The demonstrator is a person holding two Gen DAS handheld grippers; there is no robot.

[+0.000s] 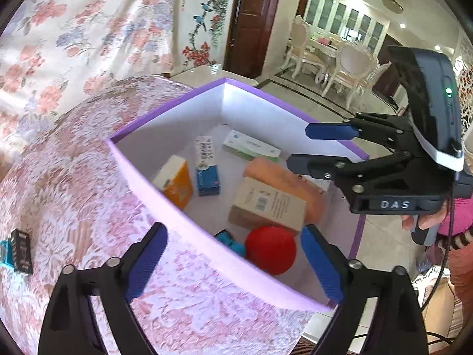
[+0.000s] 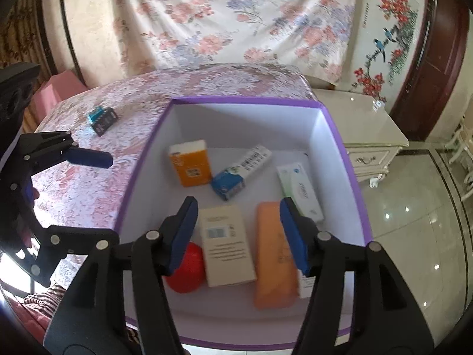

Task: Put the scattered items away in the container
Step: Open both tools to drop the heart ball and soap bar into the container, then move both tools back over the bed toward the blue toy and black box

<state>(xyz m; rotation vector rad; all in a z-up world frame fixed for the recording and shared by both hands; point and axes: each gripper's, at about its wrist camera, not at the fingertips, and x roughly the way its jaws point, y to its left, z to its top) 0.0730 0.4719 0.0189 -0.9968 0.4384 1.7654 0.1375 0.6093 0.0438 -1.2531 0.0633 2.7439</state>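
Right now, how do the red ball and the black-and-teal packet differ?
The red ball lies inside the purple box; the black-and-teal packet is still out on the floral tablecloth. The ball is round and plain red; the packet is flat, rectangular and printed. Neither is held by a gripper.

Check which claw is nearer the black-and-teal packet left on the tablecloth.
Left. The left claw is open above the tablecloth, on the packet's side of the purple box. The right claw is open over the box interior, farther away.
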